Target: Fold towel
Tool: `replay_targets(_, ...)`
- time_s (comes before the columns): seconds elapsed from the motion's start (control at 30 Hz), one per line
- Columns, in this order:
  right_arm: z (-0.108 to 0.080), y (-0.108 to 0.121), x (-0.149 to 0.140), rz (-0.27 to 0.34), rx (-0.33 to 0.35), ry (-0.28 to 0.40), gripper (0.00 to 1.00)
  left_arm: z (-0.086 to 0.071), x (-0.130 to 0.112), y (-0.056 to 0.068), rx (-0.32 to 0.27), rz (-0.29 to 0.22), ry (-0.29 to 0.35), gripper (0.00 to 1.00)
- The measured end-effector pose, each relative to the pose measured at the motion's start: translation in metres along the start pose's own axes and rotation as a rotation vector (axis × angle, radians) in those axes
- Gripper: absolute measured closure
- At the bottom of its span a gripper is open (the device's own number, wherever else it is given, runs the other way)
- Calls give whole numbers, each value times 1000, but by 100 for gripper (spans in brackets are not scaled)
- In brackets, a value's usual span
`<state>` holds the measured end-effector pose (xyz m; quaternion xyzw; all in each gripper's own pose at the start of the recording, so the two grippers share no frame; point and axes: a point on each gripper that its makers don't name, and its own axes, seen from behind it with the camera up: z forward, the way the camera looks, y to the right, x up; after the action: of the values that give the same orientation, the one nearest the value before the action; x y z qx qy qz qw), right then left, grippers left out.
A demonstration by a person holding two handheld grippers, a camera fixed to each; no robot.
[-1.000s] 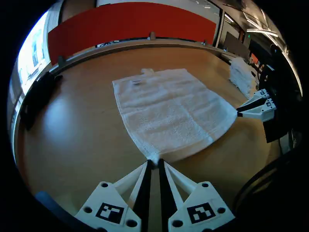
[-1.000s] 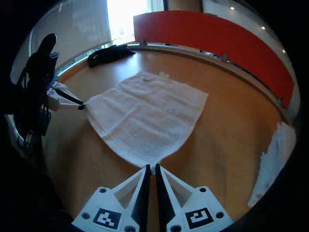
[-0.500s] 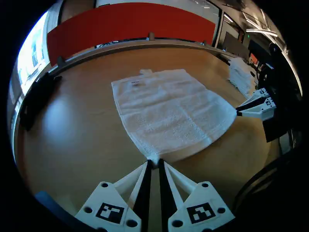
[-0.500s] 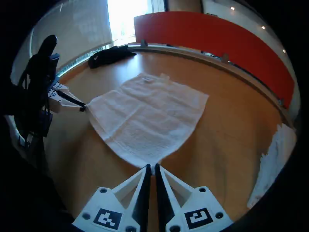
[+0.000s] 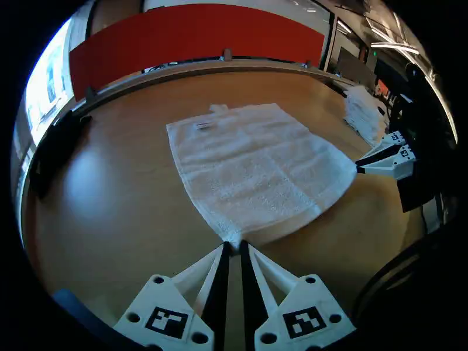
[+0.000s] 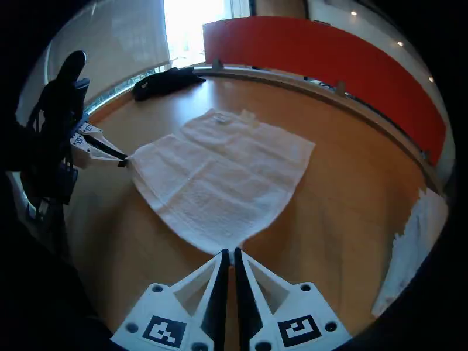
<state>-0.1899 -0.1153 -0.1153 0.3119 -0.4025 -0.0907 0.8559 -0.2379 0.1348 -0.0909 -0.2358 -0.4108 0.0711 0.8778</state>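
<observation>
Left claw (image 5: 233, 244) and right claw (image 6: 229, 251) each pinched a near corner of the white terry towel (image 5: 257, 161); we judged both should lift evenly, together.

White terry-cloth towel (image 5: 251, 164) (image 6: 222, 175): lies spread flat (single layer, small label near far edge), near corners slightly raised.
</observation>
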Motion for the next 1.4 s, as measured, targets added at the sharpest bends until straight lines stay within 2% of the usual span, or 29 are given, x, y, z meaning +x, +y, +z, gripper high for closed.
replay_targets(0.37,-3,0,1,-11,4,-2,93,0,2,1,-4,3,0,86)
replay_targets(0.57,-13,-1,16,3,5,31,93,-8,6,0,-6,-5,5,86)
replay_targets(1.17,-70,-12,74,5,10,147,93,-60,39,5,-15,-53,16,86)
replay_targets(1.4,-90,-14,88,3,11,169,93,-79,47,11,-28,-59,7,86)
